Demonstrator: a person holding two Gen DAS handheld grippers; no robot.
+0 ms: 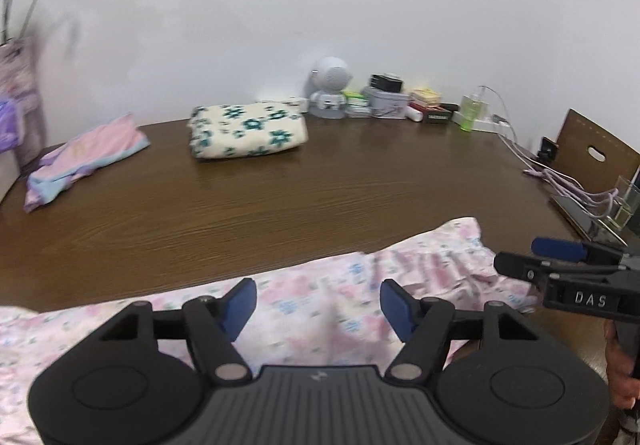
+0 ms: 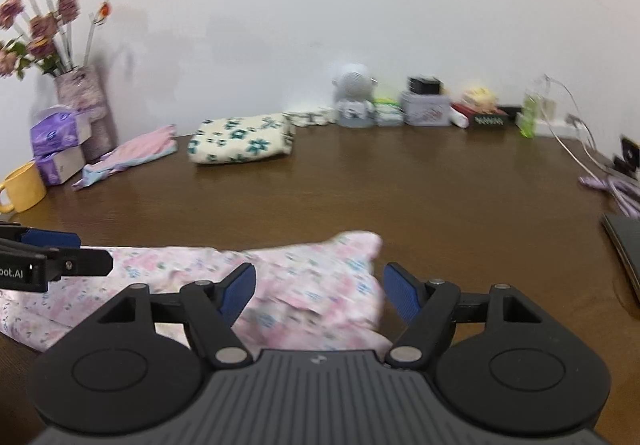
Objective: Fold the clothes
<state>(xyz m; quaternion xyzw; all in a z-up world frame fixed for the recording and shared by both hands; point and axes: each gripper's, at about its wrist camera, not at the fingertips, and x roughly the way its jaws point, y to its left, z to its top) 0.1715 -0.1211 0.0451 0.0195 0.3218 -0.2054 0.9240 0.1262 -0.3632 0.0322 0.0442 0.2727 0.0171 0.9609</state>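
two tongs agape; right tongs (image 1: pixel 516 265) marked "das".

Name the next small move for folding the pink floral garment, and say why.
Probably lower both and close on the cloth: the left hand-held gripper and right hand-held gripper are open above the pink floral garment, which lies rumpled and ungripped on the table.

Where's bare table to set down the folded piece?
Free: the wide middle of the table, between the pink floral garment in front and the folded teal-flower cloth behind. Crowded: back edge by the white fan, cables right, tissue boxes and yellow mug left.
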